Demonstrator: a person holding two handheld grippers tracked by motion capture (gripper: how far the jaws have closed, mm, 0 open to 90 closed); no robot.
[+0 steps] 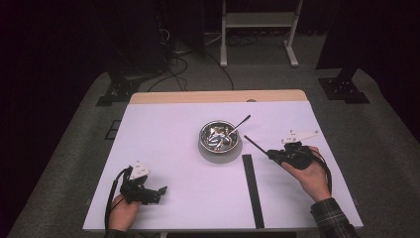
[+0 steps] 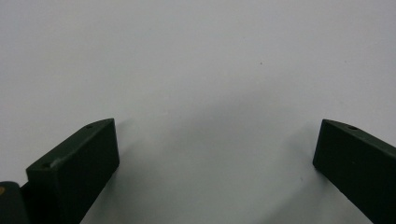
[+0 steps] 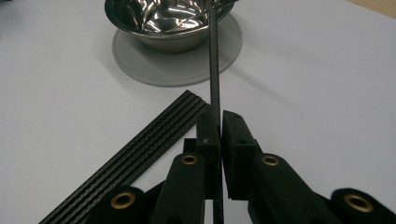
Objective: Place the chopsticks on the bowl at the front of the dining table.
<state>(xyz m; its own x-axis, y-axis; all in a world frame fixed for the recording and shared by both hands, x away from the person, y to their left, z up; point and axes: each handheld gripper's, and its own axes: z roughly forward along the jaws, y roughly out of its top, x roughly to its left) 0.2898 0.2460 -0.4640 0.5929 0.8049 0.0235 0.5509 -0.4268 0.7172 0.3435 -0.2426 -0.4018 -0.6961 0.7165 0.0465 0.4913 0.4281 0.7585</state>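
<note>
A steel bowl [image 1: 218, 136] sits on a round grey mat [image 1: 205, 153] at the middle of the white table, with a spoon [image 1: 241, 122] leaning out of it to the back right. My right gripper [image 1: 271, 153] is shut on a thin black rod [image 1: 255, 145] whose free end points at the bowl. In the right gripper view the rod [image 3: 215, 70] runs from between the closed jaws [image 3: 218, 116] up to the bowl [image 3: 168, 18] rim. My left gripper [image 1: 159, 191] rests near the front left, jaws wide open [image 2: 217, 123] over bare table.
A flat row of several black rods [image 1: 252, 191] lies on the table [image 1: 163, 124] between the bowl and the front edge, just left of my right hand; it shows as ribbed rods [image 3: 140, 149] in the right gripper view. A white stand's legs [image 1: 257, 29] stand on the floor beyond the table.
</note>
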